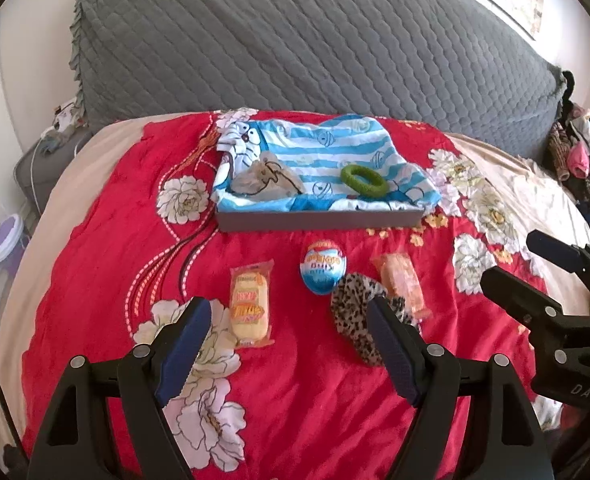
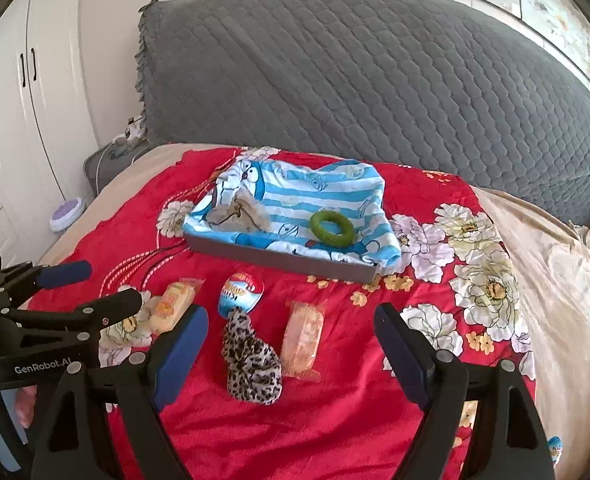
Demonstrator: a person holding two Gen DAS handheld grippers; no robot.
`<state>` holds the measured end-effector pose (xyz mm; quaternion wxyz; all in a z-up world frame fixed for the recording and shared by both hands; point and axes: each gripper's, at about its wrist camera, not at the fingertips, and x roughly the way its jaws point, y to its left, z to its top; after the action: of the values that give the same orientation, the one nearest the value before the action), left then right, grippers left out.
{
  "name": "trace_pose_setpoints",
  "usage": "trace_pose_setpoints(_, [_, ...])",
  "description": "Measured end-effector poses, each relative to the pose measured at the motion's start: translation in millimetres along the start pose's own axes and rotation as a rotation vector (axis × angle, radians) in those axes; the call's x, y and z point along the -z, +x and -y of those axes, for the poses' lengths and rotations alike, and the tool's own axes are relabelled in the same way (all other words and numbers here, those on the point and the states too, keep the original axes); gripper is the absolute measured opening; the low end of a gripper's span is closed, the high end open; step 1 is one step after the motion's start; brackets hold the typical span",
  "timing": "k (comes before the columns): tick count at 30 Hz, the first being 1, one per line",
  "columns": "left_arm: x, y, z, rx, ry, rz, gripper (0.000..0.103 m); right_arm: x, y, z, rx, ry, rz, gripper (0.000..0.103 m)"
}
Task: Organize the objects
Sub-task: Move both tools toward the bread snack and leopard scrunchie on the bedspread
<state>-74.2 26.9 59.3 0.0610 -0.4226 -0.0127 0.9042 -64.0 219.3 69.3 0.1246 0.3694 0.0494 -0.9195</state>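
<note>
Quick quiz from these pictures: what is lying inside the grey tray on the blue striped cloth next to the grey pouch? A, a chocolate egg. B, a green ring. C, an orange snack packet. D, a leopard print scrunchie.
B: the green ring lies on the blue striped cloth inside the grey tray, while the scrunchie, egg and snack packets lie on the red bedspread in front of it.

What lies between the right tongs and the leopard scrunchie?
Nothing visible. The right tongs are open, with the scrunchie lying on the red cover just ahead between the fingers. A wrapped snack lies beside it, apart and off the line.
</note>
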Motion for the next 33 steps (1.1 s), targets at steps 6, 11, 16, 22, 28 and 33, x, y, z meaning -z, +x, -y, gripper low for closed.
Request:
trace_pose_setpoints(6, [14,1,-2,-0.005,0.009,-0.019,0.081,13,2,-15,-0.016,-0.034,-0.028,0.085])
trace_pose_setpoints(11, [21,1,-3,-0.007,0.017,-0.031,0.081,21,5,-24,-0.02,-0.06,-0.046,0.085])
trace_pose_setpoints(16, [24,1,-4,-0.009,0.016,-0.038,0.081,27,7,-25,-0.019,-0.067,-0.061,0.085])
trace_pose_setpoints(22, [28,5,-9,-0.01,0.007,-0.045,0.081,32,10,-27,-0.016,-0.075,-0.077,0.085])
trace_pose_setpoints(28, [33,18,-15,-0.013,-0.012,-0.07,0.081,34,17,-29,-0.02,-0.088,-0.091,0.085])
trace_pose_setpoints(33, [37,27,-18,-0.016,-0.018,-0.094,0.081,38,24,-29,-0.024,-0.092,-0.11,0.085])
